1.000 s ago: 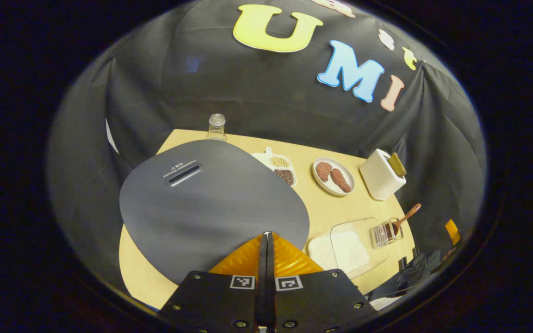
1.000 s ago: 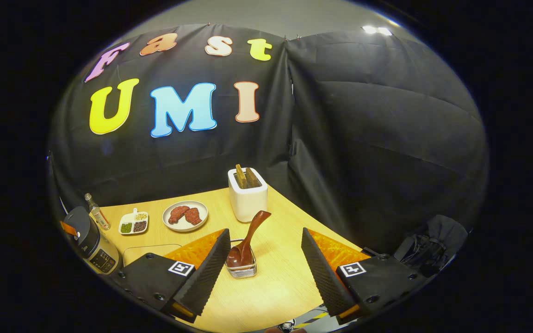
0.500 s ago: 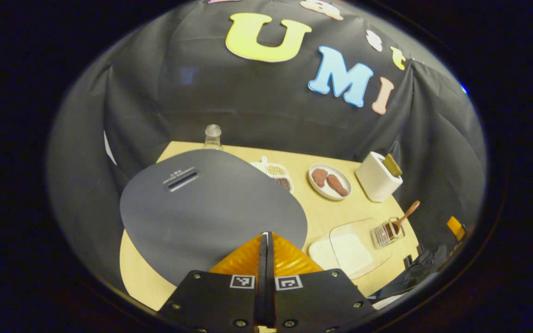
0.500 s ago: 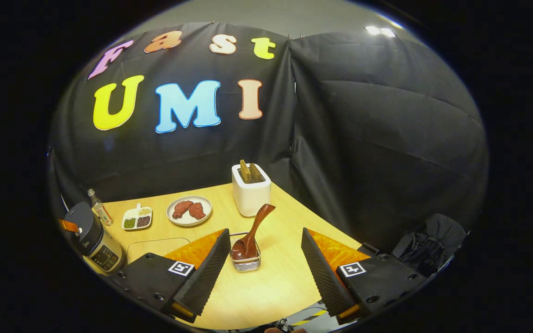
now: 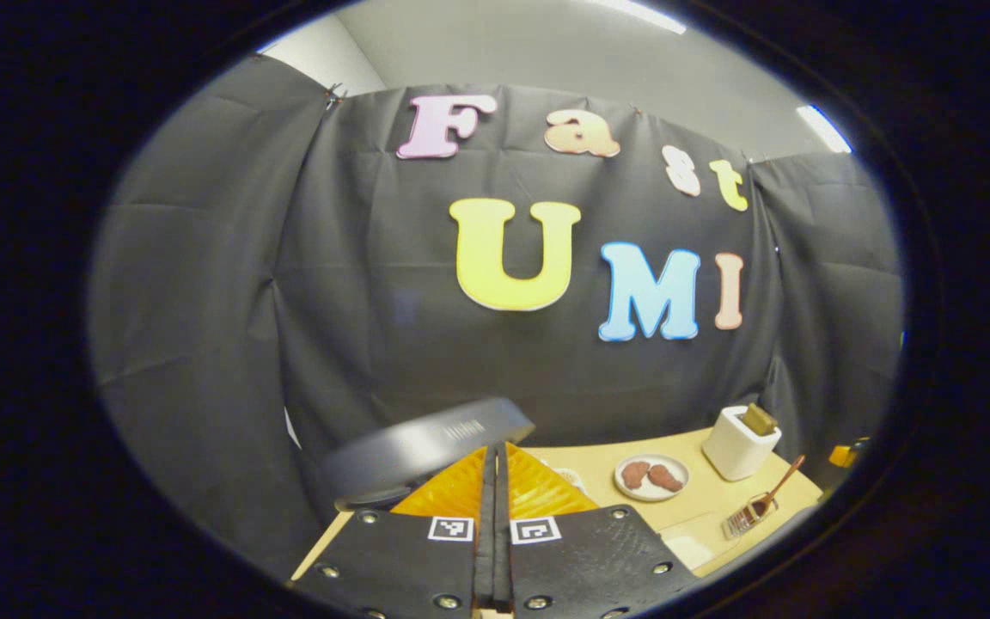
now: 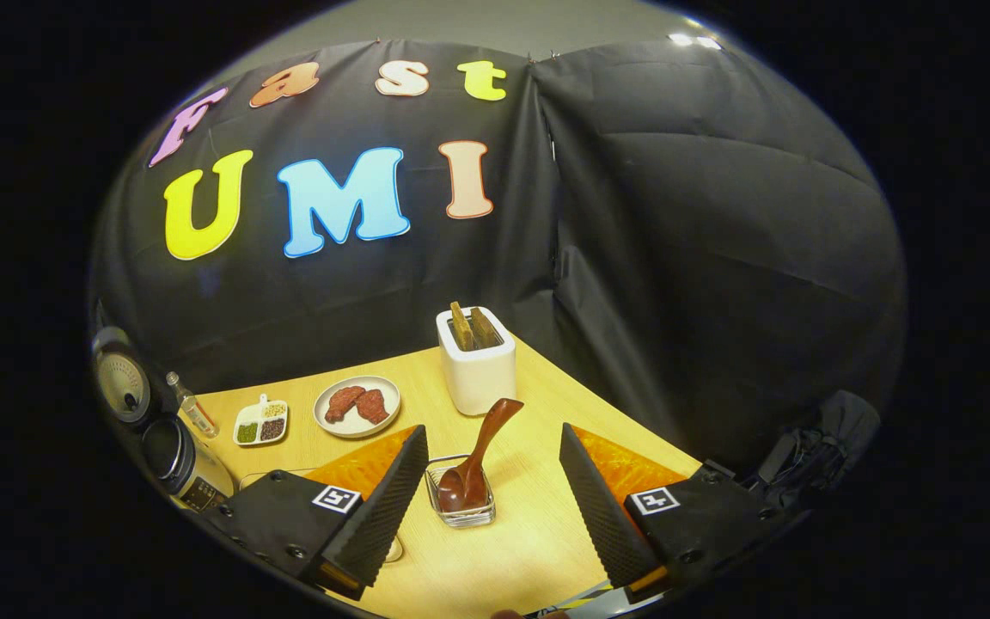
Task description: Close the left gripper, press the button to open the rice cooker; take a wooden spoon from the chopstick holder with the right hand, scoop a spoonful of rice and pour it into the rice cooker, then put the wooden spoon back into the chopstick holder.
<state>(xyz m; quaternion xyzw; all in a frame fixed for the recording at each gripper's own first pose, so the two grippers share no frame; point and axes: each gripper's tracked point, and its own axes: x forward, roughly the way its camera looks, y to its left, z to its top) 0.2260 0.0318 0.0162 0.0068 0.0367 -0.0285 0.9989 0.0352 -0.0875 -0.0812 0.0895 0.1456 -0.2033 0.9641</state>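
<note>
In the left gripper view, my left gripper point(image 5: 495, 449) is shut with nothing between its fingers, just in front of the raised dark lid point(image 5: 426, 440) of the rice cooker. In the right gripper view, the rice cooker point(image 6: 175, 460) stands at the far left with its lid point(image 6: 121, 384) swung up. The wooden spoon point(image 6: 485, 447) leans bowl-down in a small clear chopstick holder point(image 6: 461, 509). My right gripper point(image 6: 491, 432) is open, and the spoon and holder lie between its fingers and beyond them, untouched. From the left gripper view, the spoon point(image 5: 777, 492) shows far right.
On the wooden table point(image 6: 529, 533) stand a white toaster point(image 6: 478, 365), a plate of meat point(image 6: 357, 406), a small divided dish point(image 6: 260, 421) and a glass bottle point(image 6: 194, 413). A flat clear-lidded tray point(image 6: 280, 471) lies partly behind my right gripper's left finger.
The rice cooker lid has sprung up from flat to open. The left gripper view has tilted up toward the wall. My right gripper has edged closer to the spoon.
</note>
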